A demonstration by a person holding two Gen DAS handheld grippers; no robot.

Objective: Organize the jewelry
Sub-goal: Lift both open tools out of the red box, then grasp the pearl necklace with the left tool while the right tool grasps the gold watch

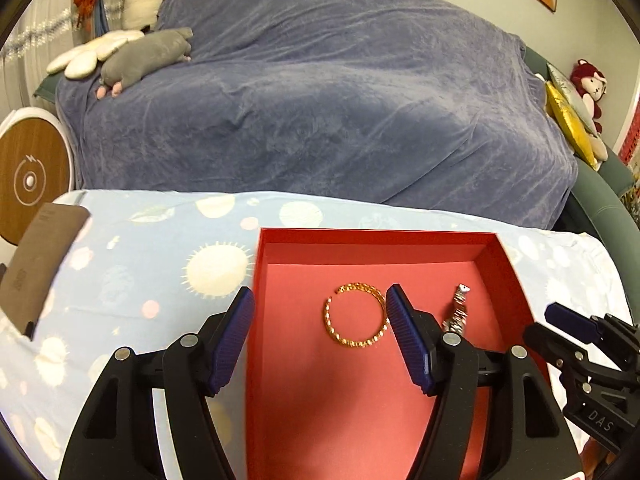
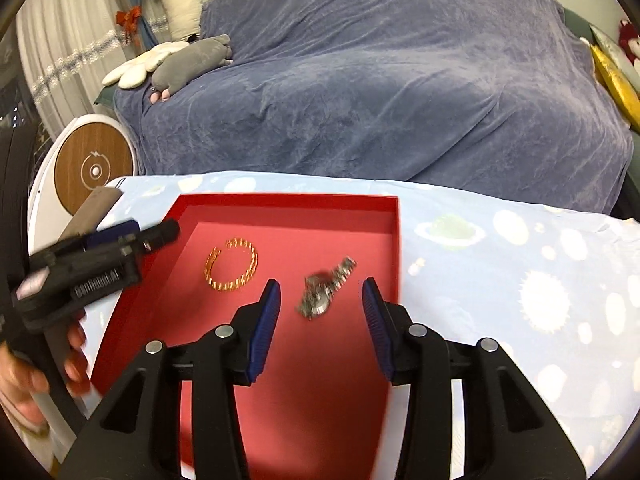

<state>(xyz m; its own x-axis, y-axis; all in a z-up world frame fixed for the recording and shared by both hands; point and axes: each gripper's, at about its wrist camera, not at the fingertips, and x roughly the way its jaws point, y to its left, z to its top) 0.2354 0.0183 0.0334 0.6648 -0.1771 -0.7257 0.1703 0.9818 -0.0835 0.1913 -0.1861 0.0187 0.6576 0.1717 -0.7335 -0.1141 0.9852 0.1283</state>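
A red open box [image 1: 376, 236] [image 2: 288, 200] lies on a light blue patterned cloth. Inside it lie a gold bracelet [image 1: 356, 314] [image 2: 232, 266] and a silver watch [image 1: 456, 312] [image 2: 326, 290], a little apart. My left gripper [image 1: 320, 304] is open and empty over the box's left part, its right finger beside the bracelet. It also shows in the right wrist view [image 2: 132, 232] at the box's left wall. My right gripper [image 2: 320, 296] is open and empty, its fingers on either side of the watch and a little nearer than it. It shows at the right edge of the left wrist view [image 1: 572, 324].
A brown pouch [image 1: 36, 264] [image 2: 92, 208] lies at the cloth's left edge. Behind the table stands a sofa under a purple blanket [image 1: 320, 100] with plush toys [image 1: 148, 52]. A round white and wood device [image 1: 32, 176] [image 2: 94, 170] stands at the left.
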